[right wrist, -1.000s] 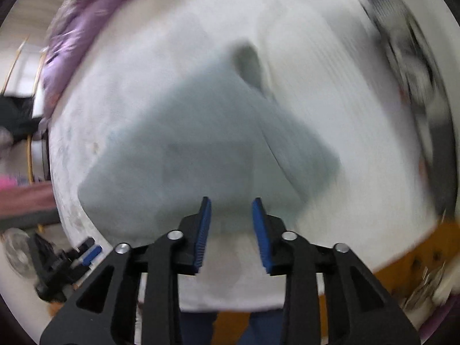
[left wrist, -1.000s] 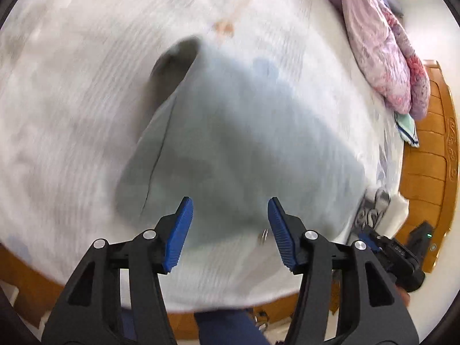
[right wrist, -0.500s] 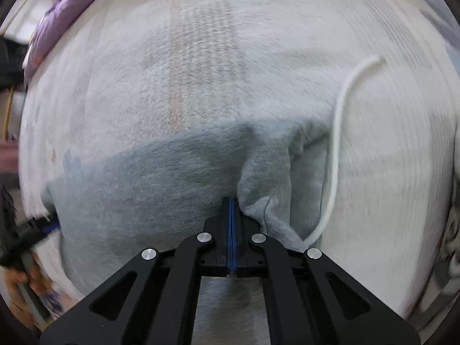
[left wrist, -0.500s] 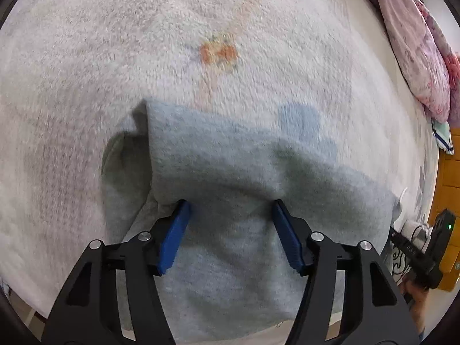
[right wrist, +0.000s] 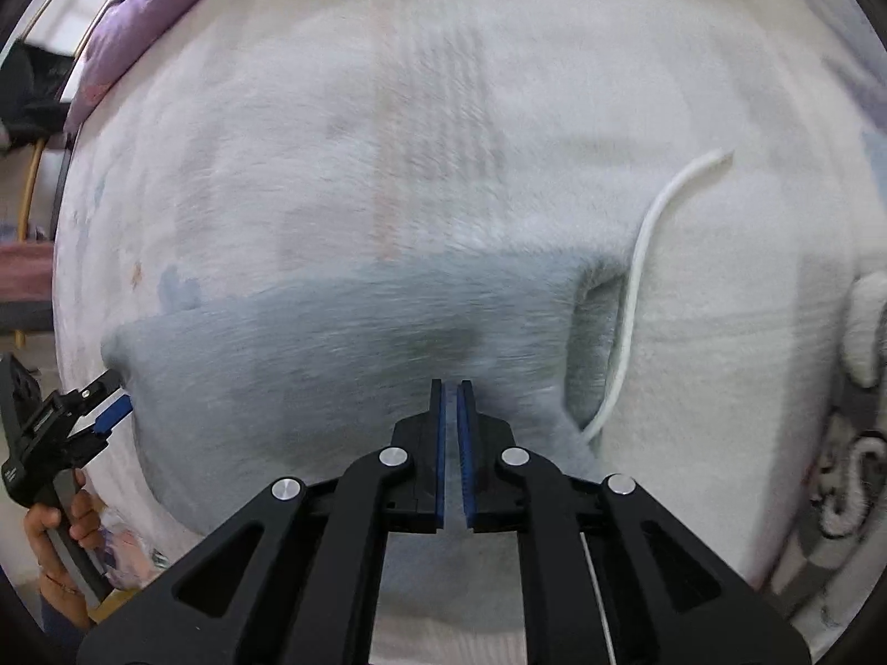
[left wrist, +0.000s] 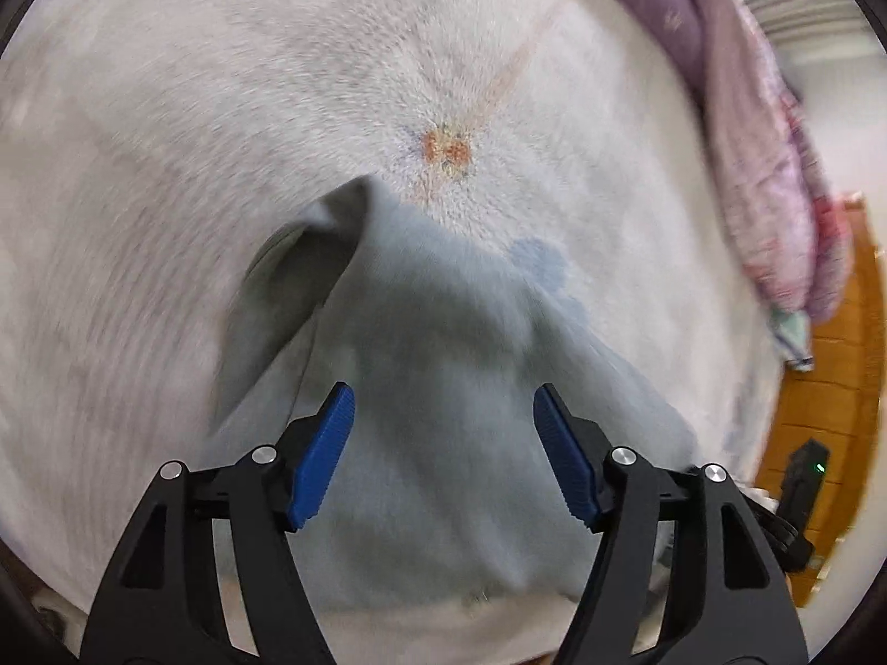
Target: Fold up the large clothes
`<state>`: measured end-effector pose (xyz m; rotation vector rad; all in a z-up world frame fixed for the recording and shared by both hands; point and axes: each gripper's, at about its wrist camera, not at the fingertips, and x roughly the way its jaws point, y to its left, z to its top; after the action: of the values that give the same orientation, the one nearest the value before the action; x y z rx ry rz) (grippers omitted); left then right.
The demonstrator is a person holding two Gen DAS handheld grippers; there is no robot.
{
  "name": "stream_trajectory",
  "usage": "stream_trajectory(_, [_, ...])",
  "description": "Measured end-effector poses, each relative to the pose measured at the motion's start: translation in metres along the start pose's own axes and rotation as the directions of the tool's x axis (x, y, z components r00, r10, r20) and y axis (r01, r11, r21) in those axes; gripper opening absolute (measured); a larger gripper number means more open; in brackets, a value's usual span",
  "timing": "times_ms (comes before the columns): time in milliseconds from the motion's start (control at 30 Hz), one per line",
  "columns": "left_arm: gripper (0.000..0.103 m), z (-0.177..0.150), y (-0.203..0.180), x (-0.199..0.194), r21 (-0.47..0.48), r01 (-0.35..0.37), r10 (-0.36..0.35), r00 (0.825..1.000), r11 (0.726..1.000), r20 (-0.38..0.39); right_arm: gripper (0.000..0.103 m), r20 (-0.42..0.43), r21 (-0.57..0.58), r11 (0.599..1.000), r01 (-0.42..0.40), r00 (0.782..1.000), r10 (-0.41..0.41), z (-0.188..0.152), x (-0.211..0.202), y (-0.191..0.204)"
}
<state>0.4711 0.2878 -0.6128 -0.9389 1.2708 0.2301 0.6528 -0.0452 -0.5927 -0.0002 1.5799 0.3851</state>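
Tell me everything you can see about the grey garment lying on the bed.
The grey garment looks like a soft fleecy sweatshirt, folded into a compact, roughly rectangular bundle. It lies flat on the white fuzzy blanket. A fold stands open at one end, and a white drawstring trails from it across the blanket. The pictures are blurred, so finer details cannot be made out.

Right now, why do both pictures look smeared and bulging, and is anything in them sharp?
Left wrist view: the grey garment and white blanket streak with motion blur; the left gripper is crisp. Right wrist view: likewise, right gripper sharp. The fisheye lenses cause the bulge.
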Motion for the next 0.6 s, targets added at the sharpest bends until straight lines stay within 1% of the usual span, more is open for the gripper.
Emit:
stream_trajectory(33, [0.074,-0.004,0.005,-0.005,-0.007,-0.003,0.003,1.000,1.000,0.005,0.006,0.014,-0.034,0.999,0.001,1.000,-0.001,0.004,-0.003,0.016])
stream_trajectory(67, [0.074,-0.011,0.013,-0.011,-0.019,-0.009,0.009,1.000,1.000,0.012,0.006,0.026,-0.071,0.997,0.002,1.000,0.000,0.003,-0.007,0.035])
stream_trajectory(100, [0.074,-0.018,0.028,-0.017,-0.046,-0.002,0.003,1.000,0.999,0.015,0.006,0.031,-0.114,0.993,-0.010,0.999,0.014,-0.001,-0.008,0.055])
stream_trajectory(133, [0.074,-0.028,0.034,-0.018,-0.073,-0.002,0.003,1.000,0.997,0.014,0.006,0.031,-0.142,0.989,-0.029,0.999,0.034,-0.002,-0.008,0.074])
stream_trajectory(200, [0.074,-0.043,0.061,-0.019,-0.145,0.001,0.000,1.000,0.989,0.006,0.006,0.028,-0.196,0.979,-0.049,0.998,0.056,-0.007,-0.002,0.108])
stream_trajectory(233, [0.074,-0.042,0.077,-0.018,-0.178,0.001,-0.002,1.000,0.984,-0.006,0.006,0.028,-0.236,0.971,-0.040,0.998,0.048,-0.009,0.003,0.127])
stream_trajectory(267, [0.074,-0.047,0.090,-0.018,-0.214,0.006,-0.009,1.000,0.977,-0.013,0.006,0.033,-0.265,0.964,-0.009,0.999,0.019,-0.011,0.011,0.142])
stream_trajectory(300, [0.074,-0.050,0.100,-0.018,-0.233,0.017,-0.021,1.000,0.972,-0.014,0.006,0.031,-0.271,0.963,0.011,1.000,-0.003,-0.010,0.021,0.152])
stream_trajectory(367, [0.074,-0.056,0.113,-0.014,-0.242,0.014,-0.022,0.999,0.970,-0.030,0.006,0.007,-0.237,0.971,0.019,1.000,-0.018,-0.009,0.039,0.160])
stream_trajectory(400, [0.074,-0.060,0.117,-0.013,-0.229,0.012,-0.024,0.999,0.973,-0.046,0.006,-0.002,-0.224,0.974,0.045,0.999,-0.047,-0.007,0.052,0.160])
stream_trajectory(433, [0.074,-0.061,0.116,-0.006,-0.212,0.013,-0.027,0.998,0.977,-0.063,0.002,-0.007,-0.220,0.973,0.065,0.998,-0.068,-0.007,0.060,0.157])
stream_trajectory(500, [0.074,-0.062,0.116,0.002,-0.181,0.009,-0.024,0.996,0.983,-0.080,0.002,-0.023,-0.201,0.976,0.088,0.995,-0.094,-0.004,0.085,0.155])
stream_trajectory(567, [0.076,-0.060,0.115,0.010,-0.184,0.017,-0.034,0.996,0.983,-0.087,0.002,-0.014,-0.194,0.976,0.102,0.994,-0.107,0.000,0.092,0.156])
stream_trajectory(600, [0.078,-0.058,0.116,0.011,-0.184,0.023,-0.040,0.995,0.983,-0.090,0.002,-0.016,-0.191,0.975,0.113,0.993,-0.118,0.000,0.091,0.158])
